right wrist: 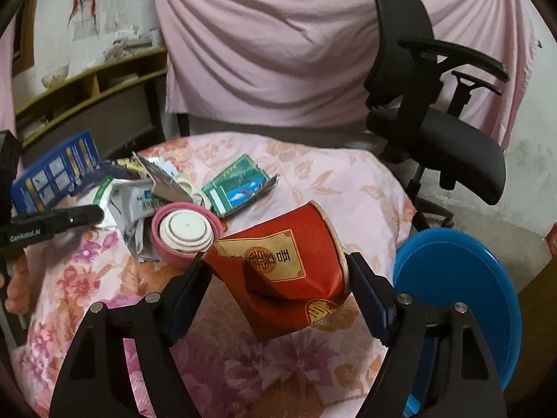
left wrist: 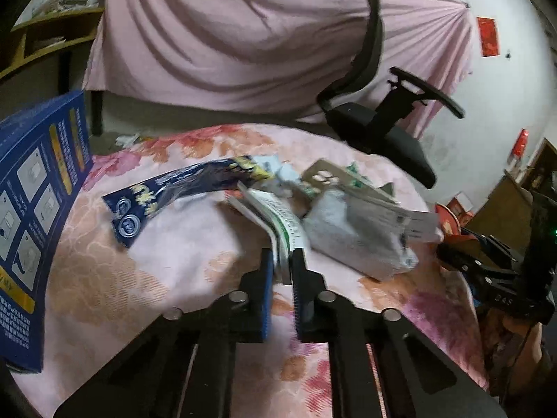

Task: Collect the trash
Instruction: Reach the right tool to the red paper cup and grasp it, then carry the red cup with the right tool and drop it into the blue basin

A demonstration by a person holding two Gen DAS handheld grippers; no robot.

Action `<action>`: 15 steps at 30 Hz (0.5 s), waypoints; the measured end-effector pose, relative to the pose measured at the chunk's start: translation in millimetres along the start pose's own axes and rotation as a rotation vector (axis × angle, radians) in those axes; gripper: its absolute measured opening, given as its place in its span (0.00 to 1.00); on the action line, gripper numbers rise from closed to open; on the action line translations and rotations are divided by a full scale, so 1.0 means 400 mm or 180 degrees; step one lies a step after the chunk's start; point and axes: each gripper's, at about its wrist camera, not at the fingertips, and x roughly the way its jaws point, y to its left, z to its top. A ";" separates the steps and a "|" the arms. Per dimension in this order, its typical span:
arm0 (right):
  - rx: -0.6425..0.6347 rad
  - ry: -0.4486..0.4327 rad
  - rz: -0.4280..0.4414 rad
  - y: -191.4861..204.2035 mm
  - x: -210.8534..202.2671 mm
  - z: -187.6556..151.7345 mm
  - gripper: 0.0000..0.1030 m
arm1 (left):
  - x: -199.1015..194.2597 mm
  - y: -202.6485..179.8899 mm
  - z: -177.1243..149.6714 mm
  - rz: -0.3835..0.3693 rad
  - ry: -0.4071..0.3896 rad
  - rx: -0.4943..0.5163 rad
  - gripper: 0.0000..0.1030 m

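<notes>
Just right of the paper heap, the crushed red cup [right wrist: 282,271] sits between my right gripper [right wrist: 280,289] pads; I squeeze evenly and lift straight. My left gripper [left wrist: 282,261] is clamped on a white-green packet [left wrist: 278,223] at the heap's front; I hold firm.

Both wrist views look forward and downward along their fingers, close over a floral cloth [left wrist: 146,271] strewn with litter. The left view faces from the left, the right view from the right. Both share the litter pile, pink curtain [right wrist: 278,52] and office chair [left wrist: 376,125].
</notes>
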 end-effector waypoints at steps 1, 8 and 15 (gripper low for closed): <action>0.0014 -0.0038 0.0008 -0.001 -0.007 0.000 0.76 | -0.010 -0.008 -0.005 -0.0003 -0.0050 0.0036 0.05; 0.0171 -0.0366 0.0090 -0.009 -0.065 -0.015 0.76 | -0.113 -0.098 -0.049 0.0252 -0.0629 0.0437 0.04; 0.0410 -0.0993 0.0030 -0.039 -0.161 -0.037 0.76 | -0.162 -0.241 -0.094 0.0299 -0.1038 0.0735 0.04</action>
